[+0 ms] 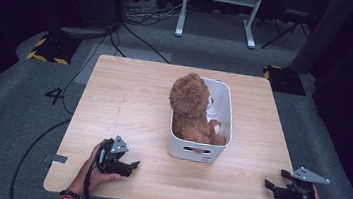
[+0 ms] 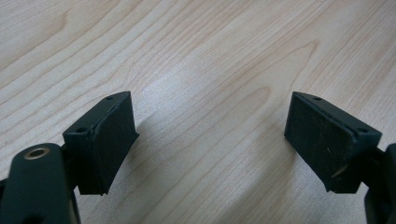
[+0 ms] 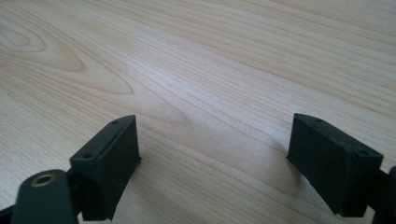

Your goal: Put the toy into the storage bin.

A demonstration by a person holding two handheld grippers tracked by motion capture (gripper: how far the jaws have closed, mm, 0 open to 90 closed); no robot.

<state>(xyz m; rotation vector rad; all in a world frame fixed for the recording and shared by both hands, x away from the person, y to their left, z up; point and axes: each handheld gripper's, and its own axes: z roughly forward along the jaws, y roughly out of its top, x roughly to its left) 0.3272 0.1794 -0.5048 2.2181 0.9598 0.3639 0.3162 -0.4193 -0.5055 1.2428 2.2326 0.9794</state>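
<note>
- Around the counter [image 1: 129,99] lie grey carpet and black cables; nothing stands between either tongs and the bin.
- One white bin [image 1: 221,135] sits right of centre, holding one brown teddy bear [image 1: 191,108], seemingly upright, though its face is hard to see.
- Left tongs [image 1: 134,165] rest near the front edge, spread and bare.
- Right tongs [image 1: 270,184] sit at the front right corner, likewise spread, gripping nothing.
</note>
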